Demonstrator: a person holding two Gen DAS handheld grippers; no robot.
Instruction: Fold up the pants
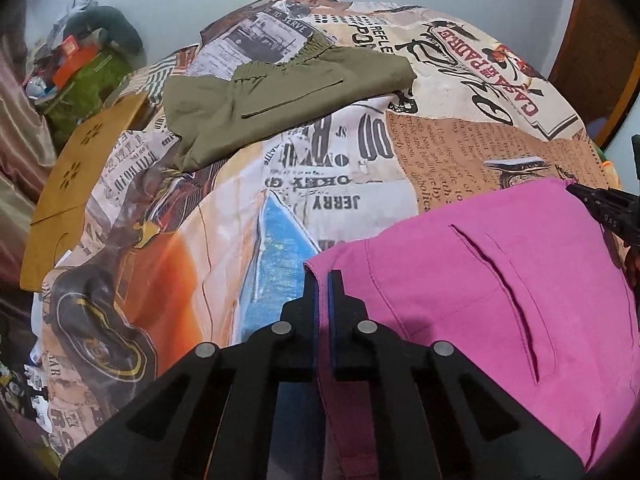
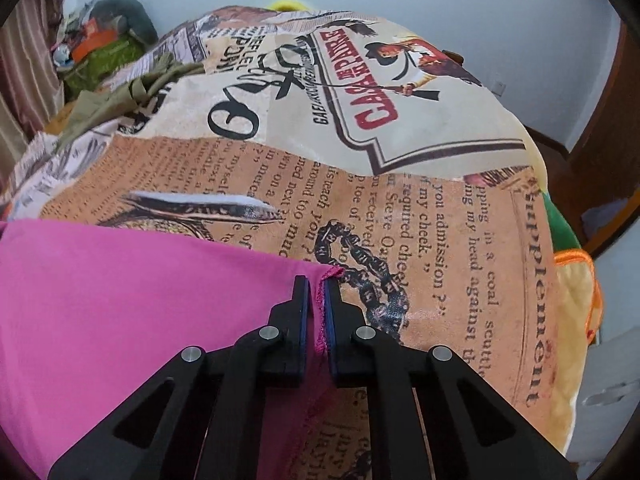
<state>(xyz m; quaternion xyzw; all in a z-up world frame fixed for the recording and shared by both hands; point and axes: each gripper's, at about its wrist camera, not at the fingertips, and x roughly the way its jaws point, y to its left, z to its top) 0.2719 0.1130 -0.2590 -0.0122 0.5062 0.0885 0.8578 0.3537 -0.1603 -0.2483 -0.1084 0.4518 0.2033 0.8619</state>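
Pink pants (image 1: pixel 480 280) lay on a bed covered by a newspaper-print sheet (image 1: pixel 352 184), at its near side, with a slit pocket facing up. At one corner the left claw (image 1: pixel 323 280) had its fingers nearly together, the pink edge pinched between the blue pads. At the opposite corner the right claw (image 2: pixel 316 284) was likewise almost closed, the stitched pink hem caught in its narrow gap. Farther back on the sheet, well apart from the pink pair, an olive garment (image 1: pixel 280 96) lay partly folded. Beside the bed's left edge sat a yellow-brown board (image 1: pixel 80 176).
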